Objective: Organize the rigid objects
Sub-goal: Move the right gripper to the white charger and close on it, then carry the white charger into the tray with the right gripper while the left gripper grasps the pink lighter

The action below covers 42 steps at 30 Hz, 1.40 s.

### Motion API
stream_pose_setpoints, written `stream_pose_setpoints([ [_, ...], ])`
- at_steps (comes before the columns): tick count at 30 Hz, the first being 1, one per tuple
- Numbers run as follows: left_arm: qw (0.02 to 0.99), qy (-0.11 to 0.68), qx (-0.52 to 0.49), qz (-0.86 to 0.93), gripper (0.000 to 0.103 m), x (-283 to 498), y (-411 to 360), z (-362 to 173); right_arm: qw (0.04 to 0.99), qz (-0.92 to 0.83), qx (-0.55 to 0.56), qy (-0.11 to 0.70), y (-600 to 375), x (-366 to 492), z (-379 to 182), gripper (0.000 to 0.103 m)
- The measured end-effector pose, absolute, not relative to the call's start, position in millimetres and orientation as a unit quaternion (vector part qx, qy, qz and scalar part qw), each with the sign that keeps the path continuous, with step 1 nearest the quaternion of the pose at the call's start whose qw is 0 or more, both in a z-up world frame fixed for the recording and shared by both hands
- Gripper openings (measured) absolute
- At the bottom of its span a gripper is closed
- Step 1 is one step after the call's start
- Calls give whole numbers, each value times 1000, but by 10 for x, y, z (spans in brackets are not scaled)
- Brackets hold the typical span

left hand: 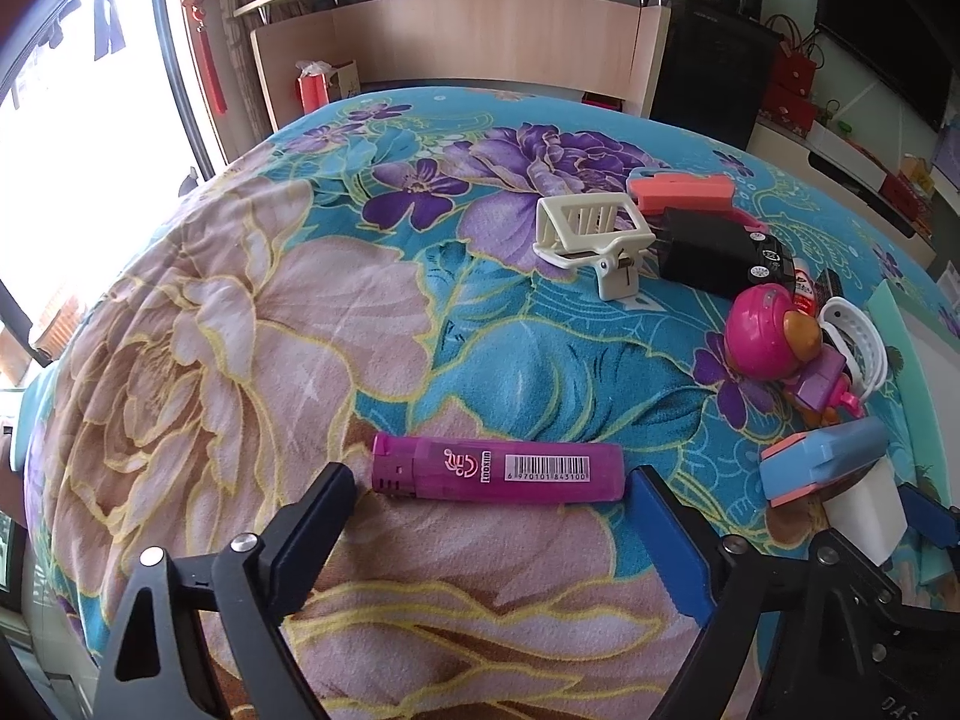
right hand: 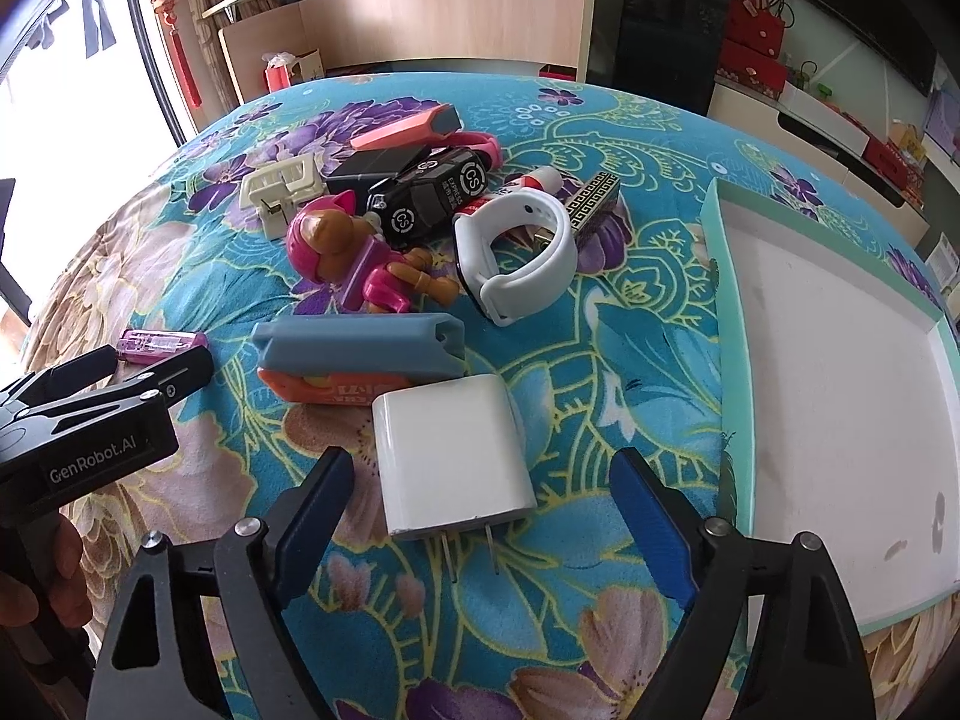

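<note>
My left tool [left hand: 489, 504] spread wide, straddling pink lighter [left hand: 498, 471] lying crosswise on floral bedspread [left hand: 210, 324], set for pinch. My right tool [right hand: 480, 498] likewise apart around white charger [right hand: 450, 456]; teal tray [right hand: 729, 324] beside, likely destination.

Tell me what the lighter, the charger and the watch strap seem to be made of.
Lighter: translucent magenta plastic; light passes through its body, under a barcode label.
Charger: glossy white hard plastic with soft reflections, plus two metal prongs.
Watch strap: matte white, curled in a loop, so probably silicone or rubber.
</note>
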<state>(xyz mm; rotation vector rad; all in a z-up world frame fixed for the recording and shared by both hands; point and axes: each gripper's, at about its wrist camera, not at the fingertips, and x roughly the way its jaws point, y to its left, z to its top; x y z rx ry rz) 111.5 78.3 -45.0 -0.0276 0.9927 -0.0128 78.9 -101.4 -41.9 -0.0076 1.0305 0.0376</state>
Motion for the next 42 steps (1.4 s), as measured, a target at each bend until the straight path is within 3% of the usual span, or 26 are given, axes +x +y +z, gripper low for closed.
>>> stream_pose_setpoints([
  [5,880,475,-8,-11,83,1099,740,-435,871,16,-6,491,-1023,780,-408,79],
  [17,878,478,2,-2,83,1098,696,-461,871,11,-16,491,-1031,782,-403,65],
  [19,878,479,4,1,83,1102,689,-463,871,12,-16,492,-1033,782,-397,54],
  [24,878,479,8,7,83,1107,678,-476,870,16,-16,493,-1025,802,-401,44],
  [34,880,473,7,24,82,1123,635,-380,867,33,25,496,-1157,806,-331,43],
  [42,903,429,4,20,82,1131,520,78,892,30,50,449,-1388,744,34,43],
])
